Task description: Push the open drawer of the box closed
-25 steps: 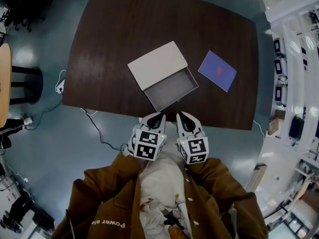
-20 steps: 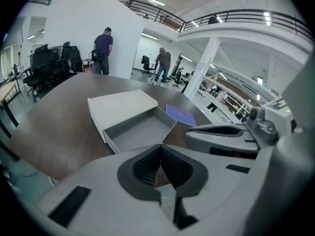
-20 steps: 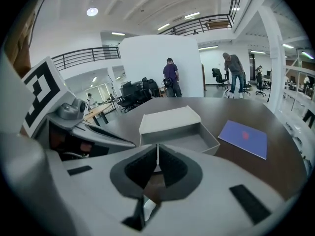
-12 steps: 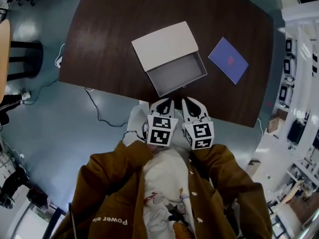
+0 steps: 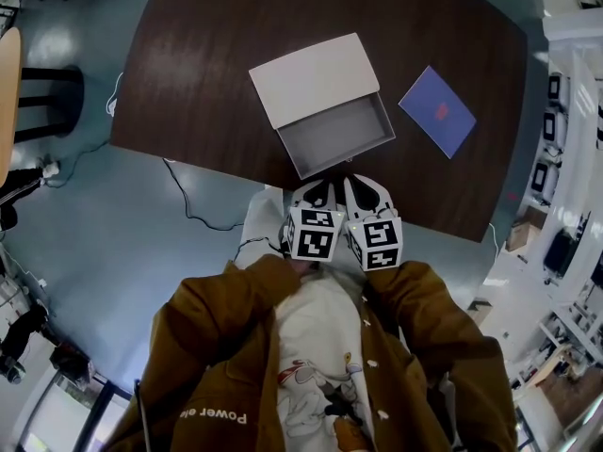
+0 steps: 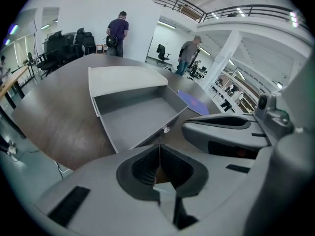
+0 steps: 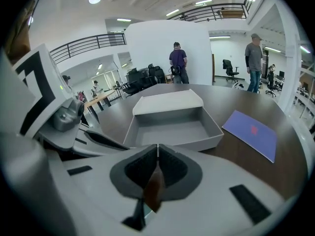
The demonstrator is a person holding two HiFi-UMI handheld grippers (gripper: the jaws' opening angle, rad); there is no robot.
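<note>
A white box (image 5: 314,76) lies on the dark wooden table (image 5: 203,73), and its grey drawer (image 5: 336,136) is pulled out toward the table's near edge and is empty. Both grippers hover side by side just short of the drawer front, over the table edge. My left gripper (image 5: 317,190) is shut with nothing in it, and my right gripper (image 5: 365,187) is shut and empty too. In the left gripper view the drawer (image 6: 134,116) and its small front knob (image 6: 166,129) sit just beyond the closed jaws (image 6: 159,146). The right gripper view shows the drawer (image 7: 170,130) straight ahead of its closed jaws (image 7: 157,146).
A purple booklet (image 5: 436,110) lies on the table right of the box, also seen as the booklet (image 7: 252,132) in the right gripper view. A cable (image 5: 193,217) trails on the floor to the left. Two people (image 7: 178,62) stand beyond the table's far side.
The two grippers have drawn closer together and edged toward the drawer front. The head camera has shifted, so the table sits higher in view. The drawer has not moved.
</note>
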